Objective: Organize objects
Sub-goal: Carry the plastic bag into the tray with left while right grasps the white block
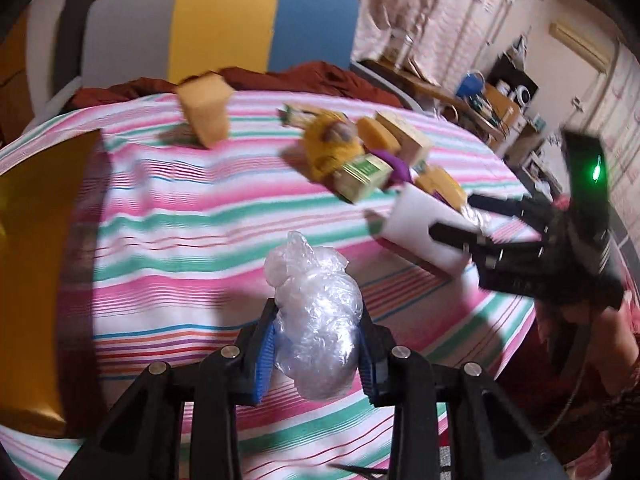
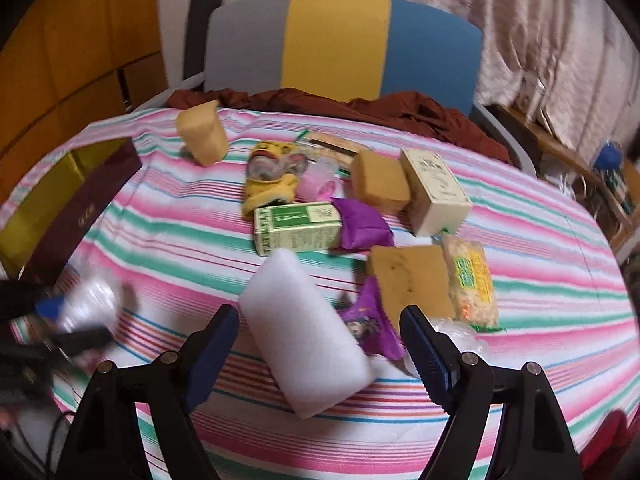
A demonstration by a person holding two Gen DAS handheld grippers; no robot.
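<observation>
My left gripper [image 1: 316, 344] is shut on a crumpled clear plastic bag [image 1: 316, 320] and holds it above the striped tablecloth [image 1: 180, 216]. It also shows blurred at the left of the right wrist view [image 2: 90, 300]. My right gripper [image 2: 320, 344] is open with its fingers on either side of a white foam block [image 2: 304, 332] that lies on the cloth; it also shows in the left wrist view [image 1: 456, 220]. Past the block lie a green box [image 2: 298, 228], a purple packet [image 2: 360, 222], tan sponges [image 2: 412, 280], a cream box [image 2: 436, 192] and a yellow toy [image 2: 270, 176].
A maroon box with a gold lining [image 2: 60, 204] stands open at the table's left edge. A tan sponge [image 2: 202, 132] stands at the far left. A snack packet [image 2: 472, 280] lies at the right. A chair [image 2: 336, 44] with red cloth [image 2: 360, 104] is behind the table.
</observation>
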